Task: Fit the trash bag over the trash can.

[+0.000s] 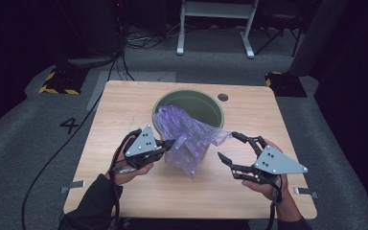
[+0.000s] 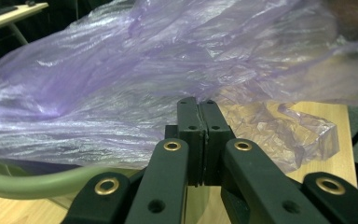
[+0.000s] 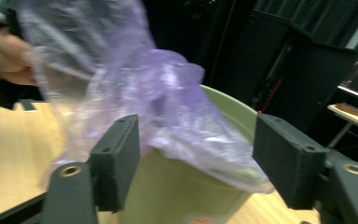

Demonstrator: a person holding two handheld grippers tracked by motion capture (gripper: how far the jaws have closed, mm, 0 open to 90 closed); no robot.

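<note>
High view: a crumpled, translucent purple plastic bag lies half inside a round, pale green plastic bucket and spills over the bucket's near rim, with its loose end hanging down the outside onto the light wooden bench. The bucket stands upright near the middle of the bench, toward its far edge.

At the bag's left side, the left hand-held gripper has its black jaws pressed together, and in the left gripper view a thin fold of the purple film is pinched between them, with the bucket's green rim curving just below. The person's left hand grips its body from the near side of the bench, a dark sleeve behind it.

To the right of the bag, the right hand-held gripper has its jaws standing well apart, with nothing between the pads. Its tips are near the bag's trailing right corner but not touching it. In the right gripper view, the bag and bucket sit ahead of the spread jaws. The right hand holds it above the bench's near right part.

Grey carpeted floor surrounds the bench.
</note>
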